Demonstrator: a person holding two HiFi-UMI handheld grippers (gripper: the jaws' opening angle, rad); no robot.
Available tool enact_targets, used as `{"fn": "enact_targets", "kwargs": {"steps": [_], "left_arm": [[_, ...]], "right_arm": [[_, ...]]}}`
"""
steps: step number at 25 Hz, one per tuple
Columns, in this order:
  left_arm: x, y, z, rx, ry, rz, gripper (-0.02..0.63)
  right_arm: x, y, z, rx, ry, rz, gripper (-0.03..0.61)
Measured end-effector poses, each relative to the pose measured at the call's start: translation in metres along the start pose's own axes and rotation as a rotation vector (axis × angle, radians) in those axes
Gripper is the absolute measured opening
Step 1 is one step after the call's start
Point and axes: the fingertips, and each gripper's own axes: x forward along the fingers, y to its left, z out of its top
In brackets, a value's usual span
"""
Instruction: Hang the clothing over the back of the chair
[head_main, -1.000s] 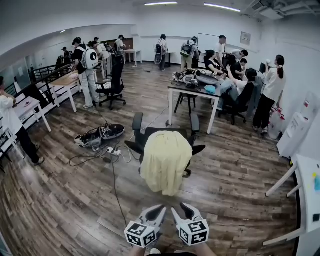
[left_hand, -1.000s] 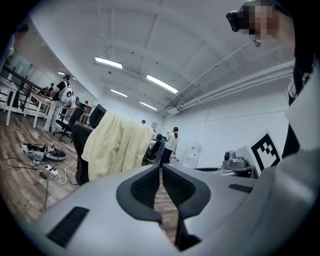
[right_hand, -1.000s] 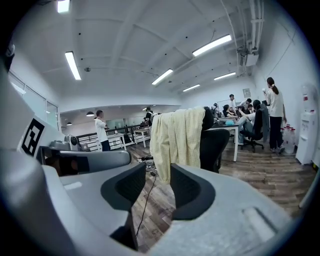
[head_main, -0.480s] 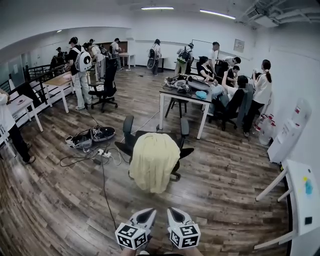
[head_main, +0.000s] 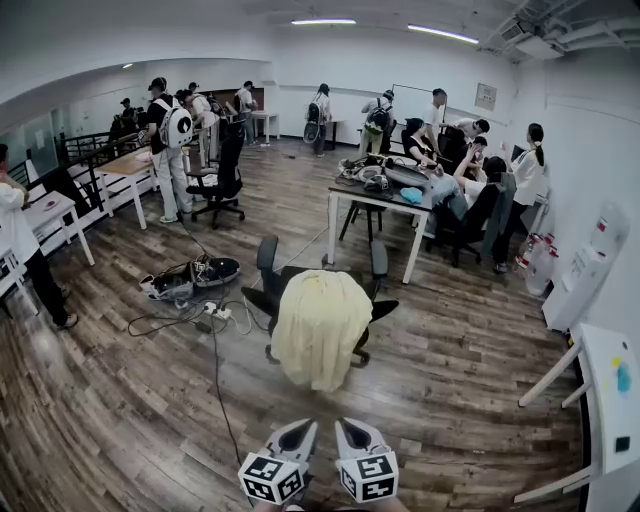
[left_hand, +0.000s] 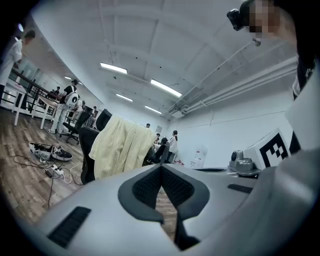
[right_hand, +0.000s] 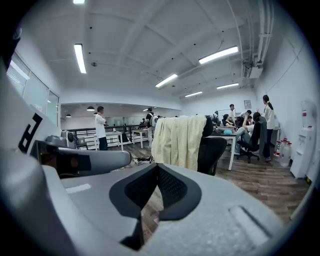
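Down at the bottom edge, left gripper (head_main: 303, 432) and right gripper (head_main: 347, 430) sit side by side, two in all. Both sets of jaws are pinched fully together on nothing; a second ago the right pair stood apart. One yellow garment (head_main: 320, 325), one chair (head_main: 268, 255) under it, unchanged. It drapes over the backrest, long axis vertical, hem toward the floor, well apart from both grippers.
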Motion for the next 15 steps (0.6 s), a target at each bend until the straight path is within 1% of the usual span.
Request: {"fn": "enact_targets", "kwargs": {"steps": [4,9,15], "left_arm": [[-0.002,0.004,0.000,0.013,0.006,-0.004,0.009],[-0.004,0.008,0.005,0.015,-0.006,-0.014,0.009],[-0.002,0.006,0.012,0.027,-0.008,-0.036,0.009]], "right_arm": [[0.004,0.007,0.000,-0.007,-0.005,0.009,0.005],[0.008,0.011,0.000,-0.007,-0.010,0.001,0.005],[0.010,0.010,0.014,-0.006,-0.038,-0.018,0.005]]}}
